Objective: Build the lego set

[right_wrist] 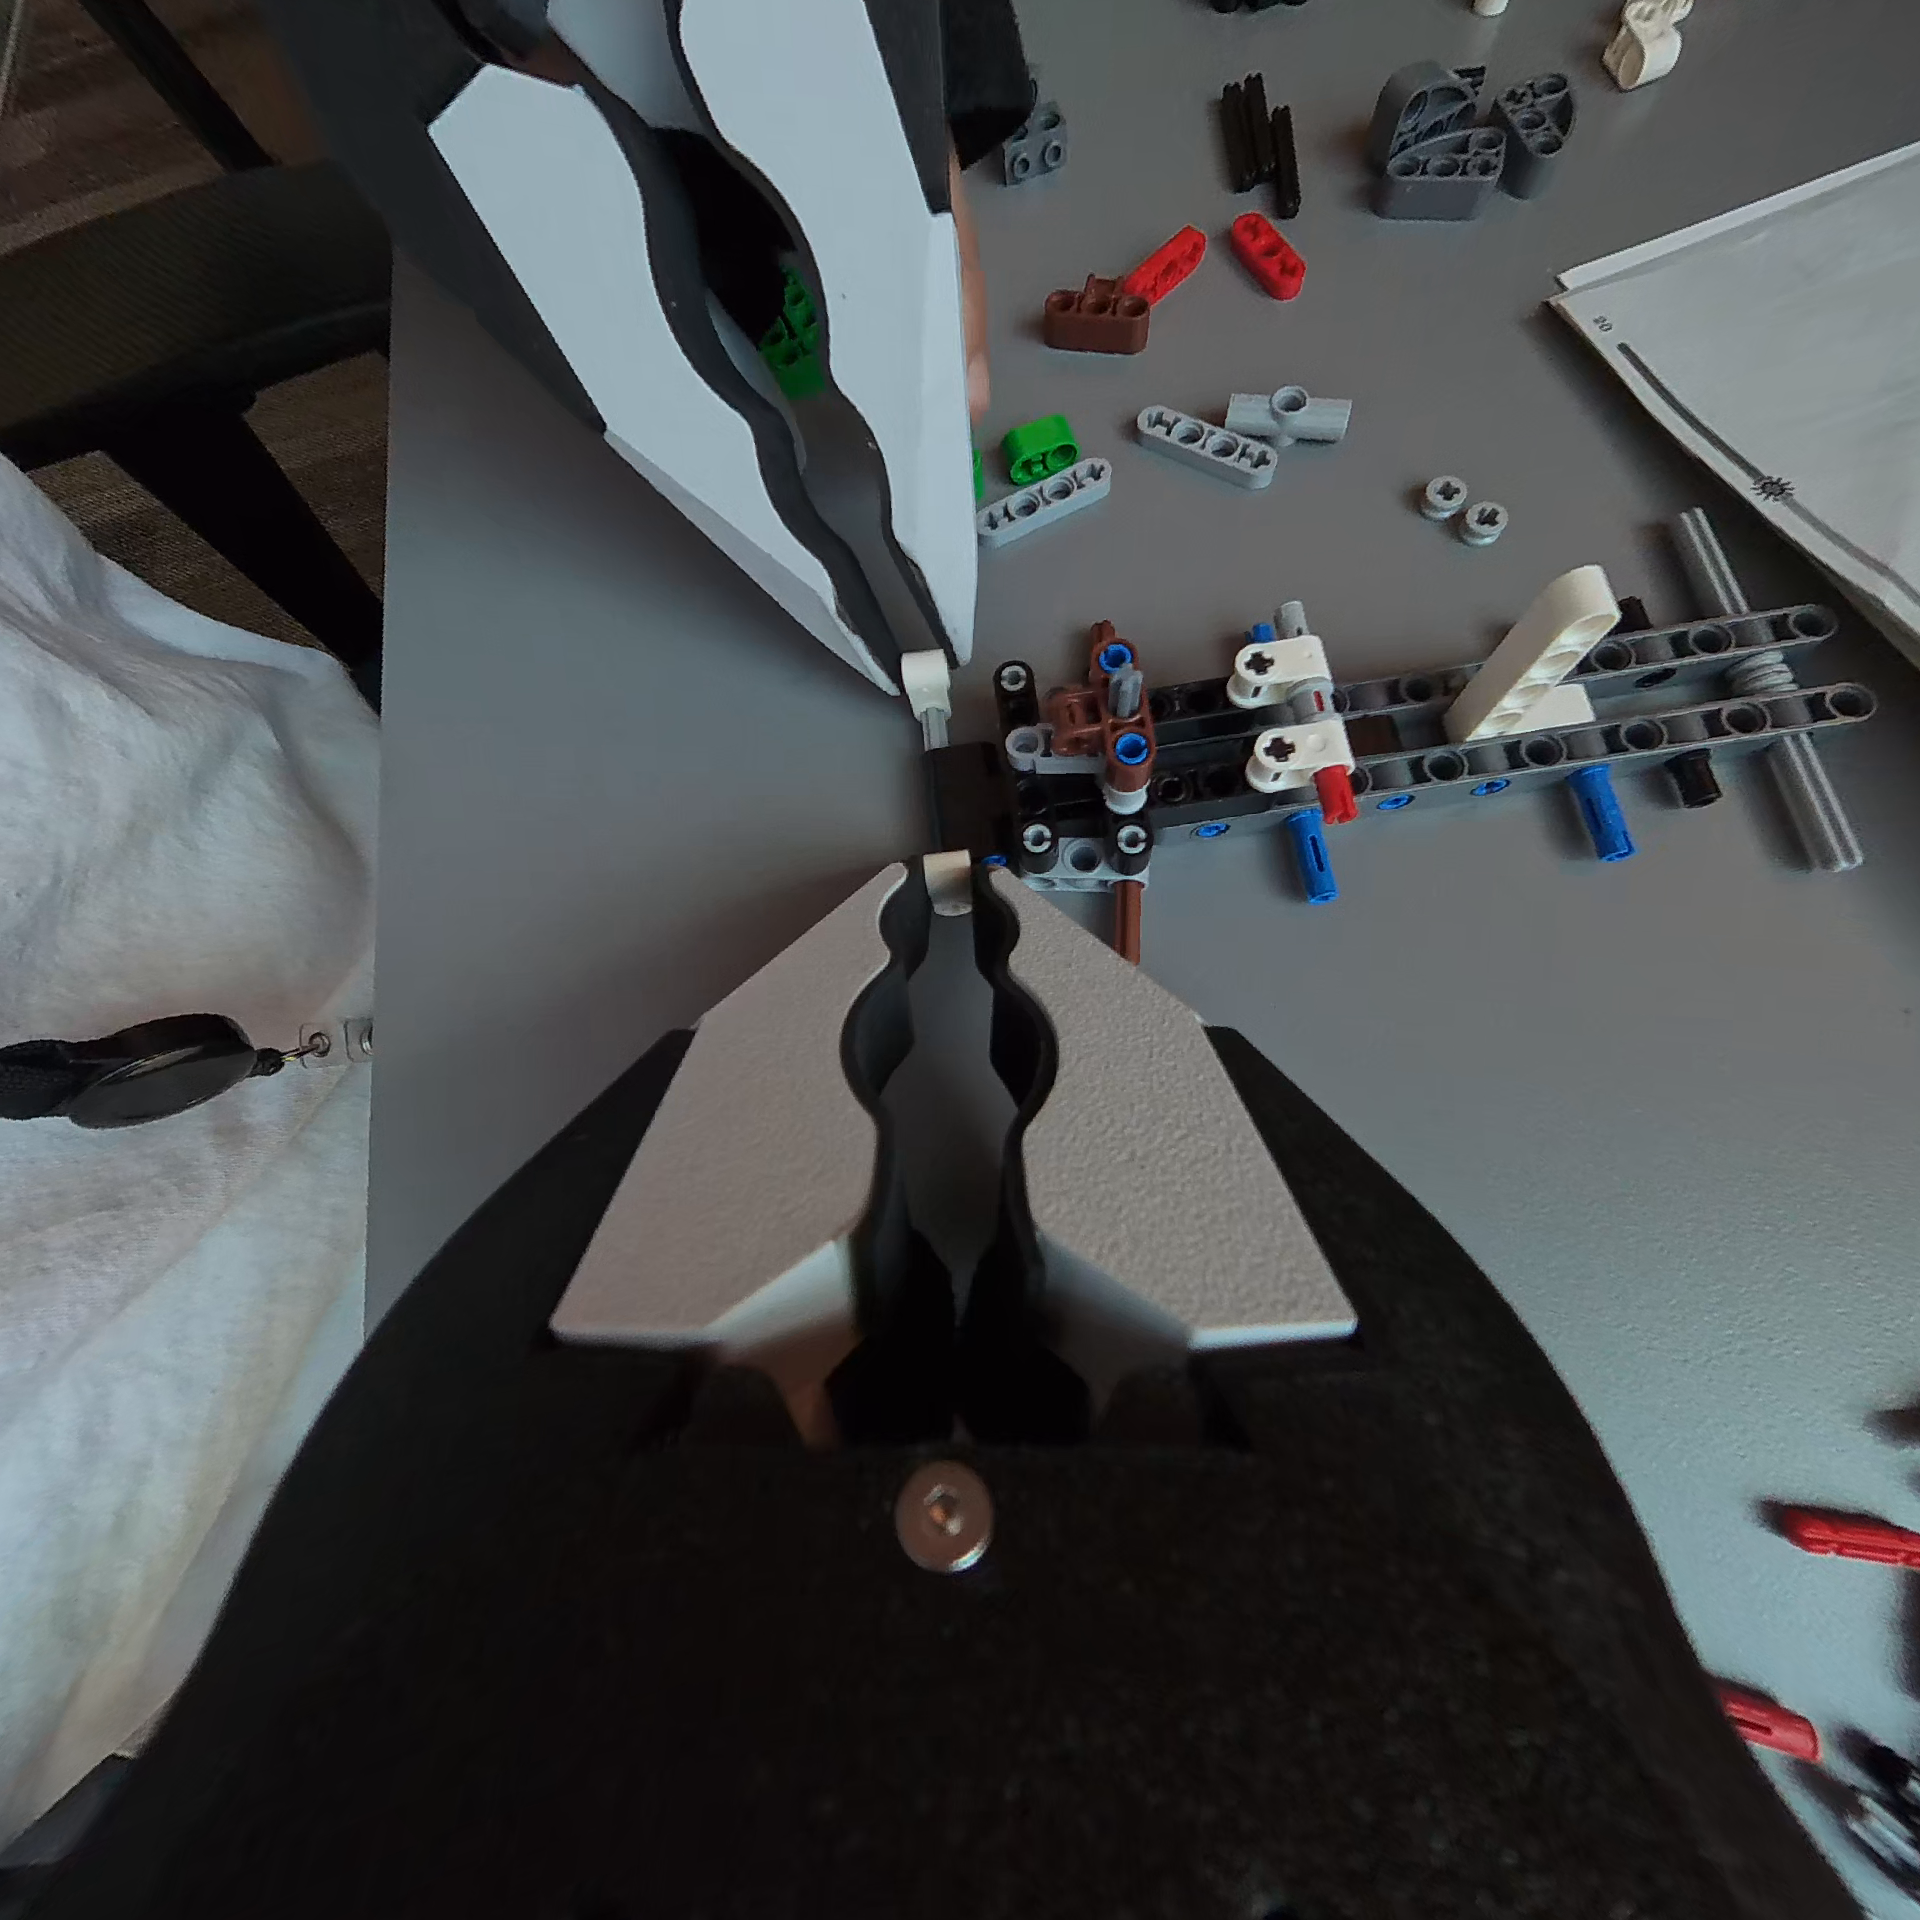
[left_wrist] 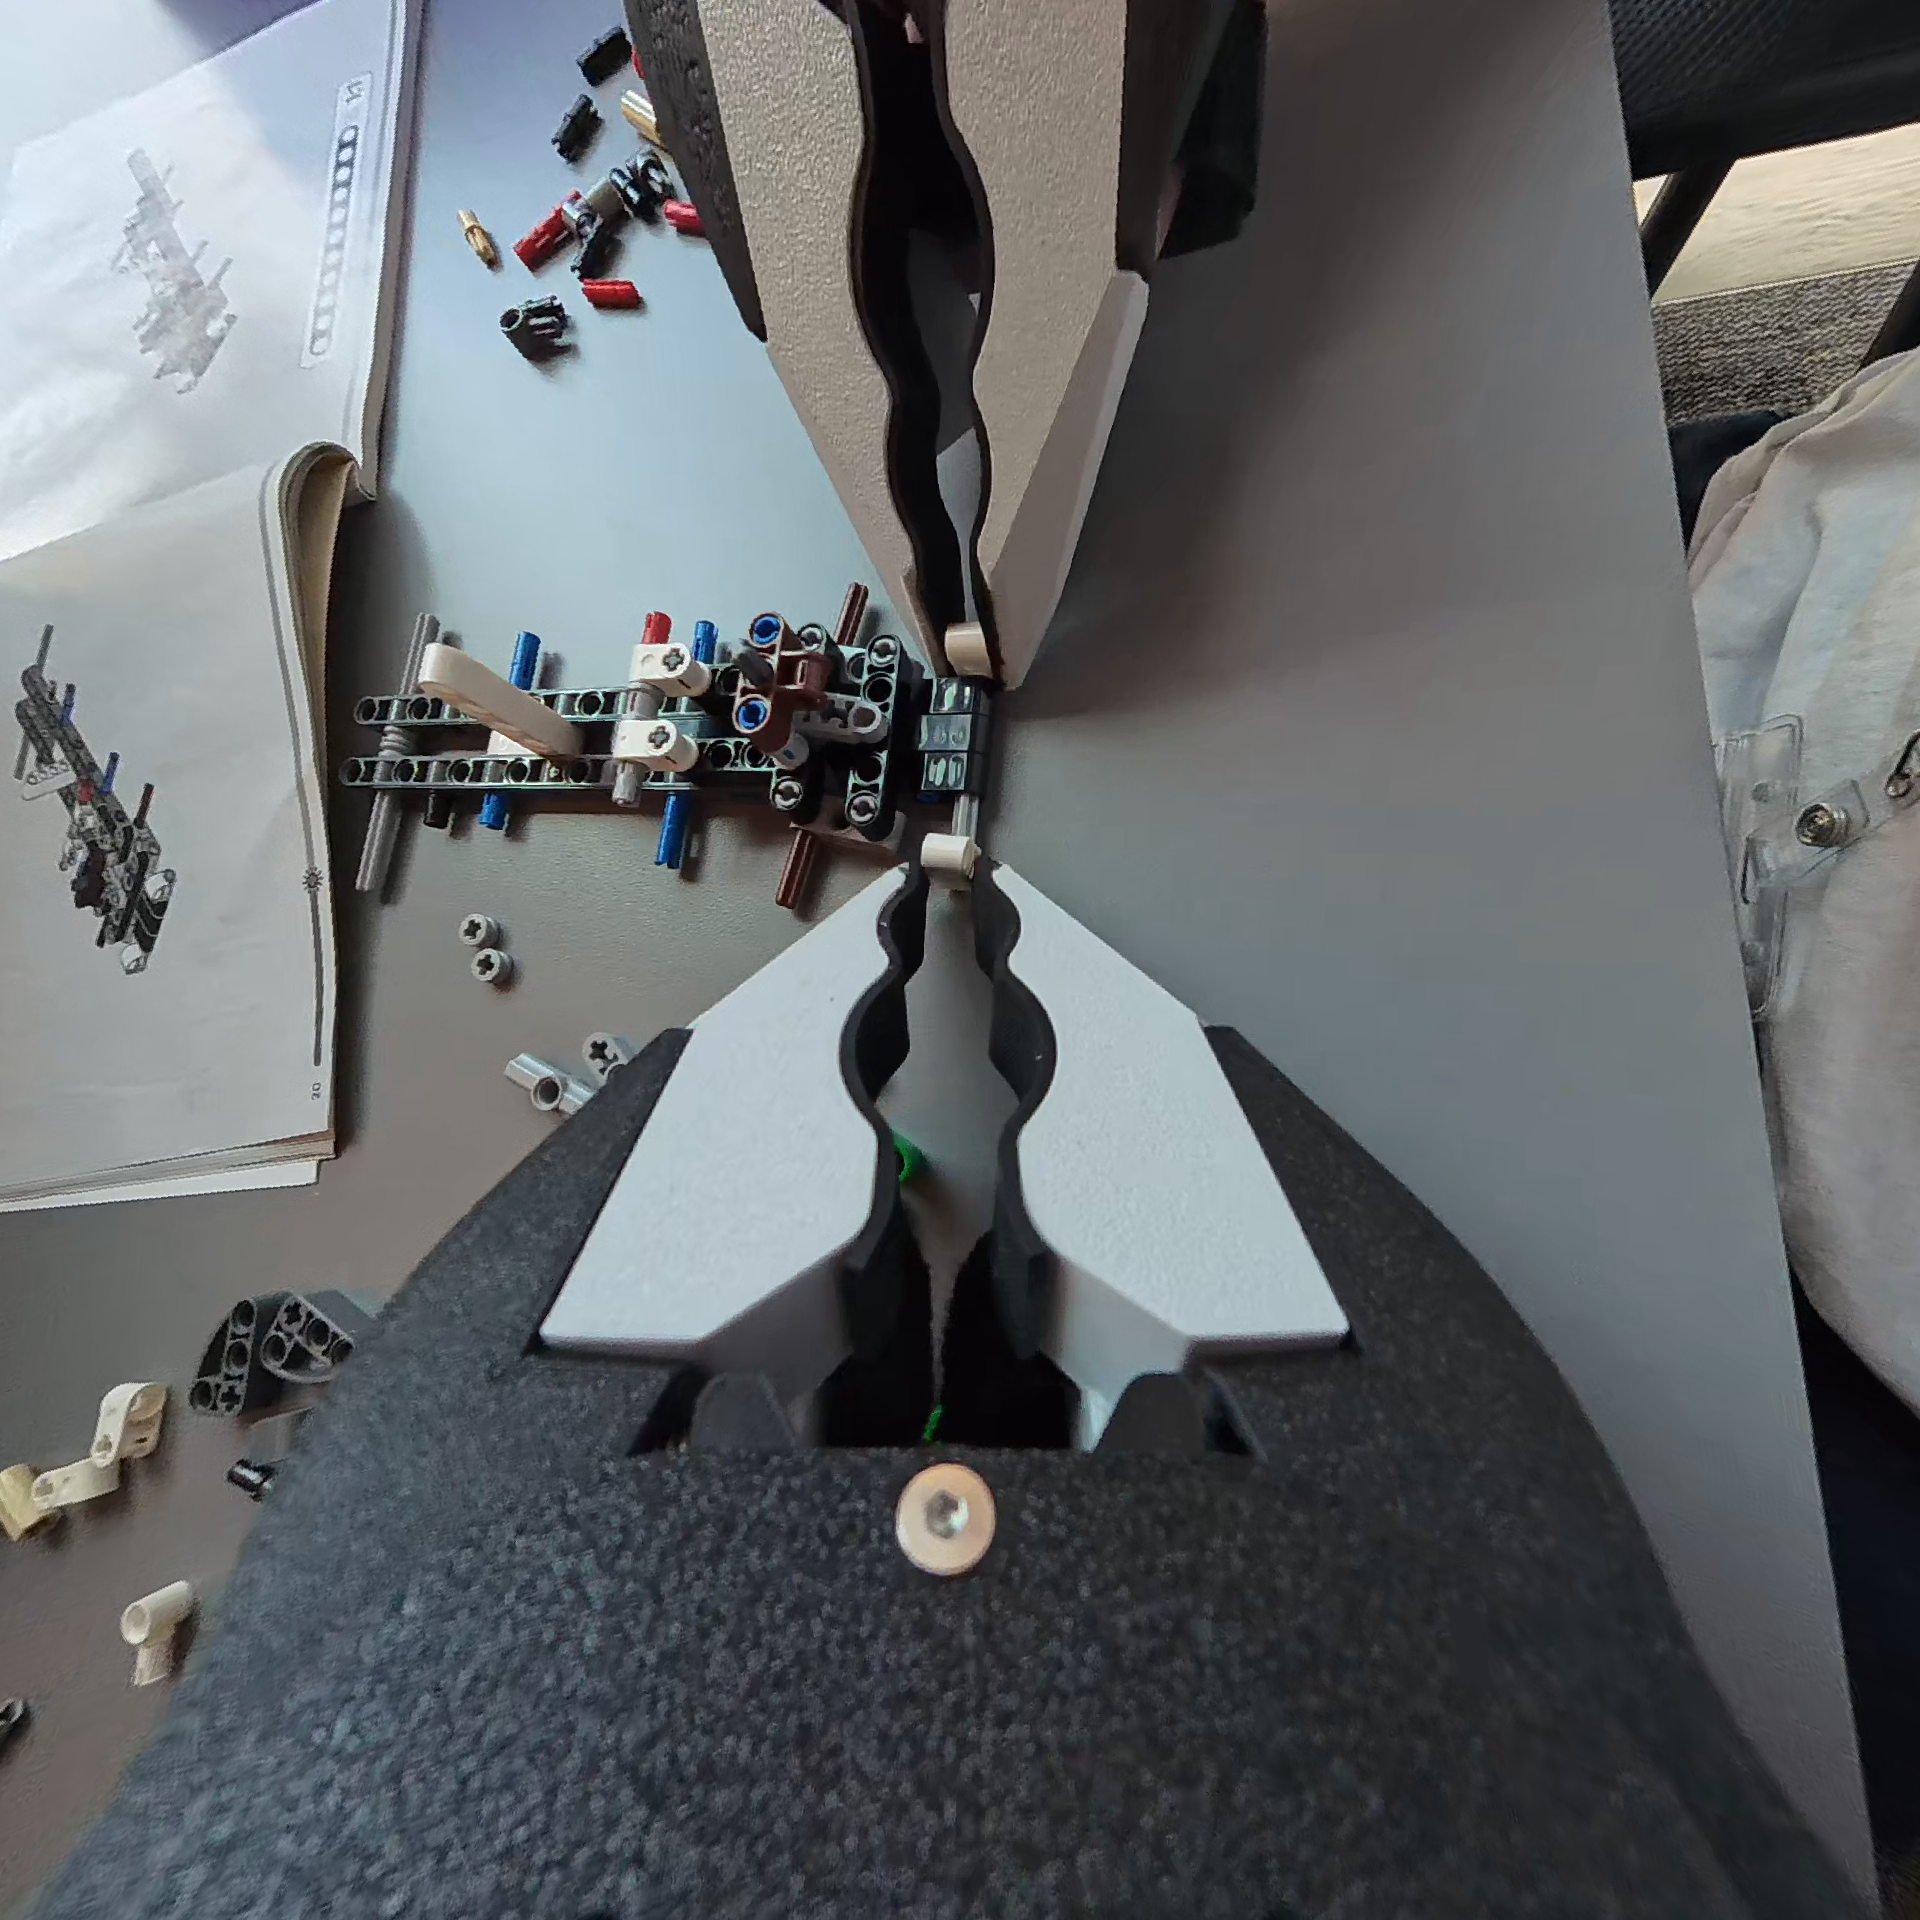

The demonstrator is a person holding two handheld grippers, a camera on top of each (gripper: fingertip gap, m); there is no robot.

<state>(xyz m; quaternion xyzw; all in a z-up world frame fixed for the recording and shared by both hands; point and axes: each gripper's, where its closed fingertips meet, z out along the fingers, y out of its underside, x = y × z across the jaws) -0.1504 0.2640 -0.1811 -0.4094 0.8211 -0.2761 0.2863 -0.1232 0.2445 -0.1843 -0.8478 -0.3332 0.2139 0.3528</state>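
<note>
Both hand-held grippers [left_wrist: 951,878] [right_wrist: 948,883] nearly closed, each pinching white bush [left_wrist: 948,852] [right_wrist: 945,871].

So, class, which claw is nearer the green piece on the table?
Left. The left claw stands beside the green piece; the right claw sits farther off, across the black block.

Your left gripper [left_wrist: 951,883] covers most of the green piece [left_wrist: 906,1155] behind its jaws. The booklet [left_wrist: 156,727] runs off the picture's left edge. Red pieces [right_wrist: 1849,1538] near the tabletop's right edge are blurred beyond telling.
</note>
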